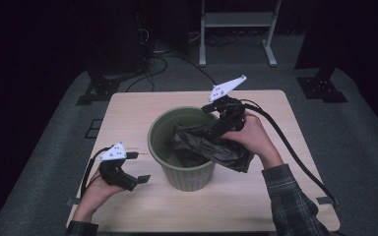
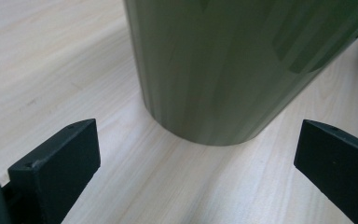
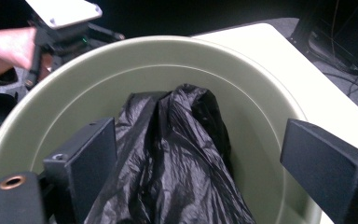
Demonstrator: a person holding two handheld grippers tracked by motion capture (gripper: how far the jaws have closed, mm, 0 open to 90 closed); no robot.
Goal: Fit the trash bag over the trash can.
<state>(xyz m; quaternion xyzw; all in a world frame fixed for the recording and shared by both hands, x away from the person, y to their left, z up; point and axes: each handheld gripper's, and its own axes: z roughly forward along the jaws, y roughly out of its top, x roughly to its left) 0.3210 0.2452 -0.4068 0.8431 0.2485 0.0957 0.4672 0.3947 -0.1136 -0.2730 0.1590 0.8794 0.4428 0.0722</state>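
Black bin liner [image 1: 211,142] lies draped over the near-right rim of the green bin [image 1: 182,147], one end hanging down into the bin just ahead of the right tongs [image 1: 216,110] and the rest bunched outside the rim under the right hand [image 1: 251,137]. In the right gripper view the liner [image 3: 177,158] runs up between the two jaws, but they stand wide and their pads do not press on it, so the right tongs are open and the plastic is loose. The left tongs [image 1: 140,167] hang to the left of the bin, low by its base, also wide and holding nothing; in the left gripper view the bin wall [image 2: 233,70] rises straight ahead between the jaws, clear of both, with bare desk [image 2: 51,70] to the side. The work in hand looks like fitting the liner into the bin. The main risk, as I judge it, is that the loose liner slides: with nothing clamping it, its weight outside the rim could pull it off onto the desk [image 1: 128,113], or the inner end could drop in as a crumpled heap that is hard to spread. A second risk is the bin itself; it looks light, and with the left tongs not bracing it, a tug or push from the right tongs on the rim could tip or skate it across the desk.
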